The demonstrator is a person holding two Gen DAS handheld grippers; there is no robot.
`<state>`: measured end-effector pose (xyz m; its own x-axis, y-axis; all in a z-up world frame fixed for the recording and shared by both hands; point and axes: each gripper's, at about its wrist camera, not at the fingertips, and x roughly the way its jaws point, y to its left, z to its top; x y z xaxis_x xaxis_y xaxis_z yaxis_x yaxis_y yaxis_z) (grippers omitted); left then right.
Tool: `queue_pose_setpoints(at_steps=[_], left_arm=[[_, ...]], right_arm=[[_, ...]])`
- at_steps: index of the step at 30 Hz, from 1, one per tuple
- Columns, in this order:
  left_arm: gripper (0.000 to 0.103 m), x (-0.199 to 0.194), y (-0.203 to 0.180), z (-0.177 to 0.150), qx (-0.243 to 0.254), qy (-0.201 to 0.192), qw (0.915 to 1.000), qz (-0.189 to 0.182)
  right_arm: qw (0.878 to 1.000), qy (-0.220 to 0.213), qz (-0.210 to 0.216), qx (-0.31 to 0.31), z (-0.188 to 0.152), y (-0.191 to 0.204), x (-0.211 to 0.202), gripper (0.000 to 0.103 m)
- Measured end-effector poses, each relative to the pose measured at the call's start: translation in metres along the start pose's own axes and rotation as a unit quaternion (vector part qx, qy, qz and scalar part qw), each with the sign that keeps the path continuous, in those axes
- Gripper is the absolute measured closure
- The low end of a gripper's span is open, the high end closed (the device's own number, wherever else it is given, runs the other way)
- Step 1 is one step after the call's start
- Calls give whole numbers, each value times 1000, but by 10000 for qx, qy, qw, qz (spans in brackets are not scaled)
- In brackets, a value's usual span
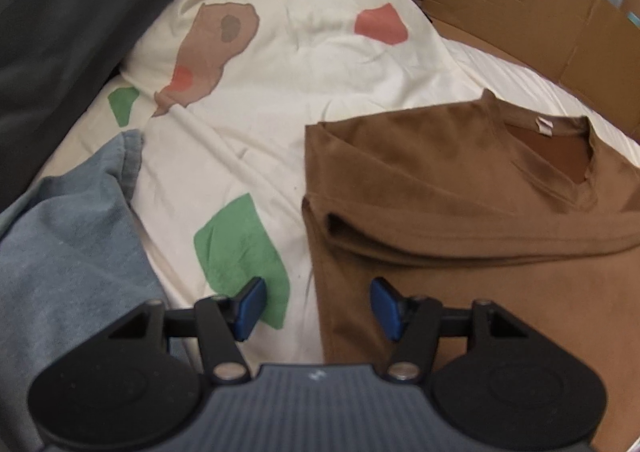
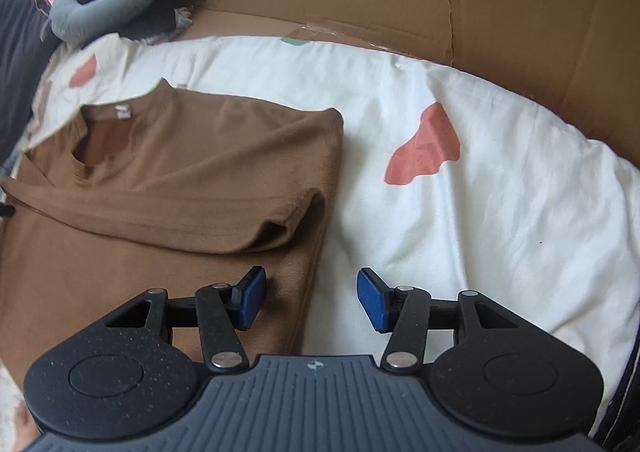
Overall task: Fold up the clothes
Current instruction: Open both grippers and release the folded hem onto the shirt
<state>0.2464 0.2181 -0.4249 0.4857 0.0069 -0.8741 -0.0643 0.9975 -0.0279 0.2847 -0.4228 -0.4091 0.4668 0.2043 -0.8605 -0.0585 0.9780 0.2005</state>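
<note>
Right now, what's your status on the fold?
Left hand-held gripper open, empty. Right hand-held gripper open, empty. Brown cotton T-shirt flat, sleeves folded in. Blue-grey garment lies left, apart.

Brown T-shirt point(image 2: 180, 179), sleeves folded inward

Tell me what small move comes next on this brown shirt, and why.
Probably lower both open grippers and pinch the long side edges of the brown shirt. The left gripper straddles its left edge, the right gripper its right edge, neither holding cloth. The sleeves are already folded in, so the lower half could go up toward the collar.
</note>
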Motion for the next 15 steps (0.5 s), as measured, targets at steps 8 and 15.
queue_pose_setpoints(at_steps=[8,15], left_arm=[[40,6,-7,12,92,-268,9994,216],[40,11,-9,25,122,-363,9989,274]], right_arm=[[9995,-222,-141,-182,7,1,9,45],[9983,-517,-236,-156,24,0,15,45]])
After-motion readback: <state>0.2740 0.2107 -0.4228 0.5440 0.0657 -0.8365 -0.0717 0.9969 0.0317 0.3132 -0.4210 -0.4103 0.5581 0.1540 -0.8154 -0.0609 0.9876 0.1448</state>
